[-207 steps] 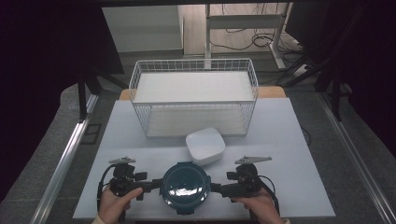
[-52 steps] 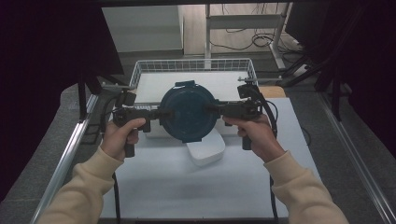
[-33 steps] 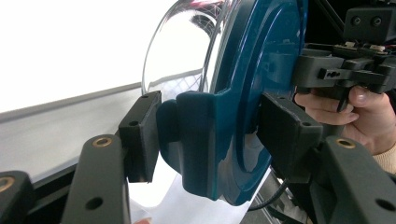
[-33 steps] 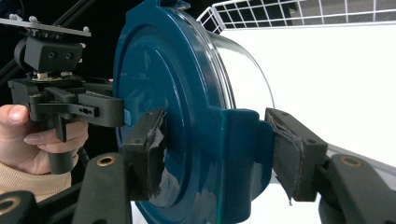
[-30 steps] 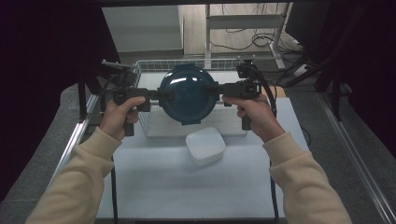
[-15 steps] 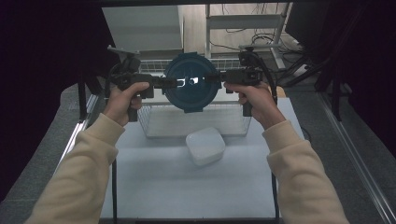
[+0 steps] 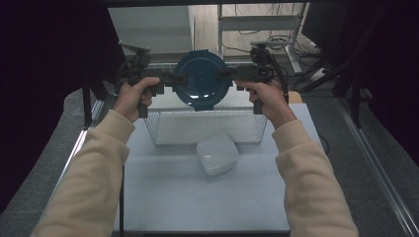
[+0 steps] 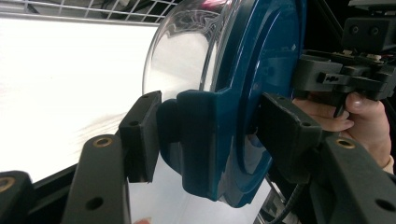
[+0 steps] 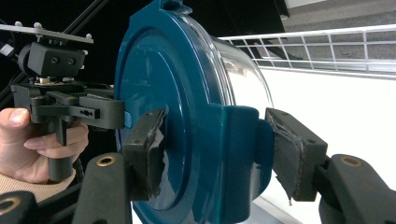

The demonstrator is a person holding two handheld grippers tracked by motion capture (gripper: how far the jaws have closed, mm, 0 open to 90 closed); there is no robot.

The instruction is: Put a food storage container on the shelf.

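A round clear container with a dark blue lid (image 7: 201, 79) hangs on its side in the air above the wire basket (image 7: 207, 129), its lid towards the person. My left gripper (image 7: 175, 79) is shut on the lid's left clip tab and my right gripper (image 7: 228, 75) on the right one. In the left gripper view the pads (image 8: 140, 135) clamp the blue tab of the container (image 8: 261, 70), and the right gripper (image 8: 345, 74) is beyond it. The right gripper view has its gripper (image 9: 219, 154) squeezing the other tab of the container (image 9: 154, 84), with the left gripper (image 9: 60, 102) behind.
A white square lidded box (image 7: 217, 154) lies on the white table (image 7: 197, 202) just in front of the basket. The basket's floor is white. Dark curtains stand on both sides, and shelving and cables lie beyond the table's far edge.
Both hands have carried the container farther from the person, from over the basket's front to over its rear part. The grip on both tabs is the same.
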